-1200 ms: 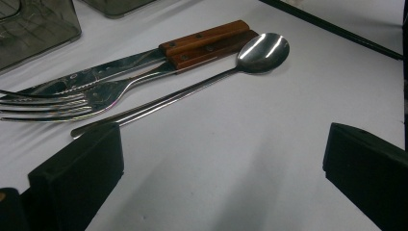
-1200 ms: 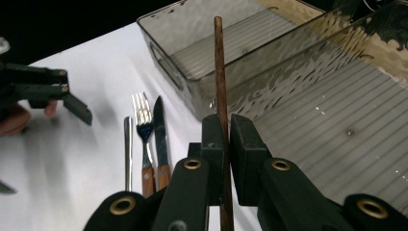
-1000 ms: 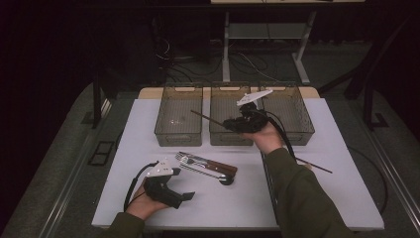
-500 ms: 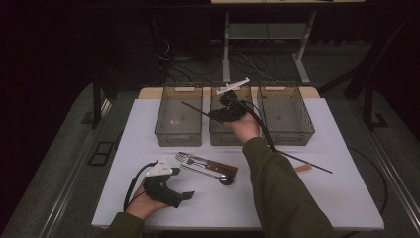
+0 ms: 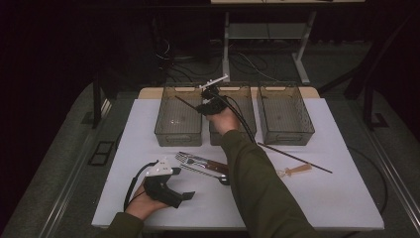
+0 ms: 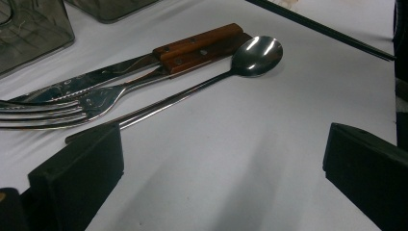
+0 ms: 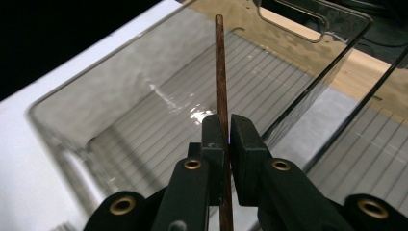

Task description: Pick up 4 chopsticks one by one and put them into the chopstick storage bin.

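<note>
Wooden chopstick (image 7: 221, 72), lower end cut off

fork (image 6: 72, 108), knife (image 6: 144, 60), spoon (image 6: 255, 50), rt bin (image 5: 285, 111)

My right arm stretches forward across the counter (image 5: 346, 198), sleeve running up from the bottom edge, hand raised at the far end. The right tongs (image 5: 202, 106) point away to the left, their jaws pinched nearly together on a thin brown stick (image 7: 221, 72) that passes up between the pads. My left hand (image 5: 143, 203) rests low near the front edge, wrapped around the left tongs (image 5: 190, 196), which lie level and point right. Their jaws stand wide apart with nothing between them.
</note>
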Available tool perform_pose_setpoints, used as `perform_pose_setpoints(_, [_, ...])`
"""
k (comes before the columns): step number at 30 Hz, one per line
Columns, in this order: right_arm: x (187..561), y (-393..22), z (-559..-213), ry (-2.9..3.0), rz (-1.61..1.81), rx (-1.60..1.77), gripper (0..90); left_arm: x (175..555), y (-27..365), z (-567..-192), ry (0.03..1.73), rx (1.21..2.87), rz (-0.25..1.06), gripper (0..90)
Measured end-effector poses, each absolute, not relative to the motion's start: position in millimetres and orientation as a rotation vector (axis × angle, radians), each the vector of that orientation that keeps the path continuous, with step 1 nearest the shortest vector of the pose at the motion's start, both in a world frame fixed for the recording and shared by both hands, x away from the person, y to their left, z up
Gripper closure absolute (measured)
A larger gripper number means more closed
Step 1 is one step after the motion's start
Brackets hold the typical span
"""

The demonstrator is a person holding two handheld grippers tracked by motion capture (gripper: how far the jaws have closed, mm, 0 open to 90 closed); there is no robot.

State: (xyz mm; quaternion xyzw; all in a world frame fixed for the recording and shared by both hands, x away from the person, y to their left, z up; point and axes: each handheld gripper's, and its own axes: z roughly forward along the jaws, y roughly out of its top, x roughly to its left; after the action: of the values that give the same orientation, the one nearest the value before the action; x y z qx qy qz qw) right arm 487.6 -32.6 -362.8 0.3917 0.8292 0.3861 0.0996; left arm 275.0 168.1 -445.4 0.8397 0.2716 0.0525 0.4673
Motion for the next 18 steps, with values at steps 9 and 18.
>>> perform_pose_setpoints(9, [503.8, 1.2, -369.8, 2.436, 1.092, 1.184, 84.6, 274.4, 167.1, -444.7, 0.679, 2.035, 0.118, 0.0])
perform_pose_setpoints(18, [513.7, 27.2, -371.5, 2.426, 1.058, 1.206, 84.4, 275.0, 167.8, -442.9, 0.669, 2.032, 0.121, 0.0])
